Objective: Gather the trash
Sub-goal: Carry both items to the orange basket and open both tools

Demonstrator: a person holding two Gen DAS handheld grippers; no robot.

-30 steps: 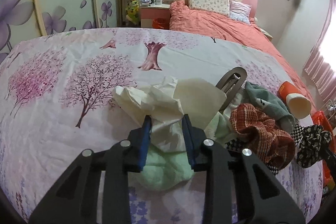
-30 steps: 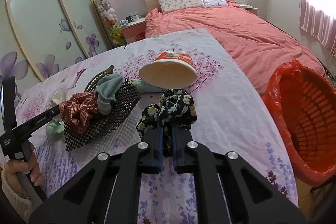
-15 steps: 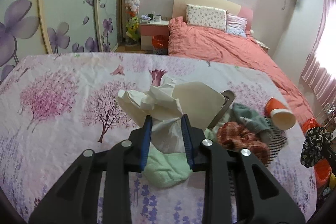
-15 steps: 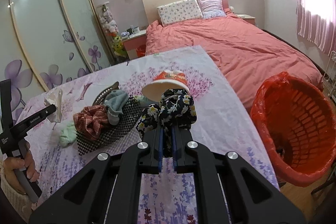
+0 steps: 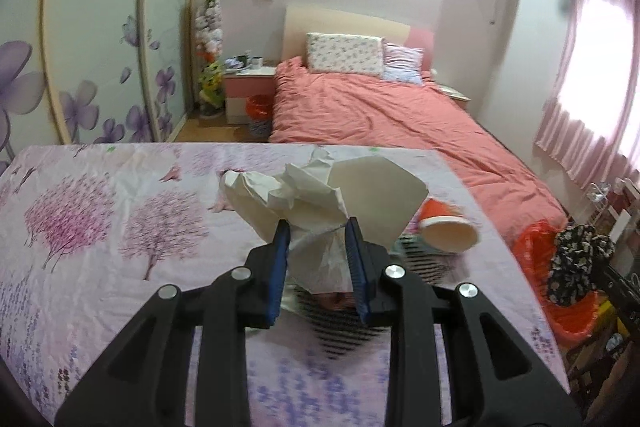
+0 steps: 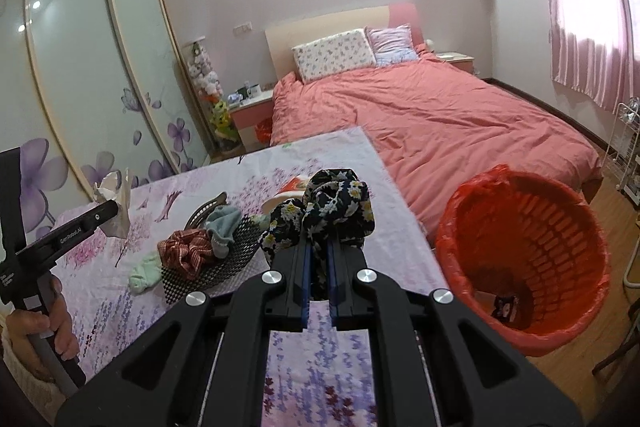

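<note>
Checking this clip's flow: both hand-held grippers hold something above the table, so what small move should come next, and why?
Probably swing the right hand-held gripper rightward over the red bin. It is shut on the floral cloth, lifted off the table, and the bin stands open just beside the table's edge.

2 grippers, left gripper (image 5: 318, 239) w/ 1 crumpled tissue wad (image 5: 288, 195), right gripper (image 6: 318, 255) w/ 1 floral cloth (image 6: 332, 207), 1 red basket (image 6: 524, 251), 1 paper cup (image 5: 446, 229), 1 black mesh mat (image 6: 224, 267), 1 plaid cloth (image 6: 186, 253), 1 green sock (image 6: 142, 275), 1 bed (image 6: 440, 115), 2 pillows (image 6: 334, 53)
</note>
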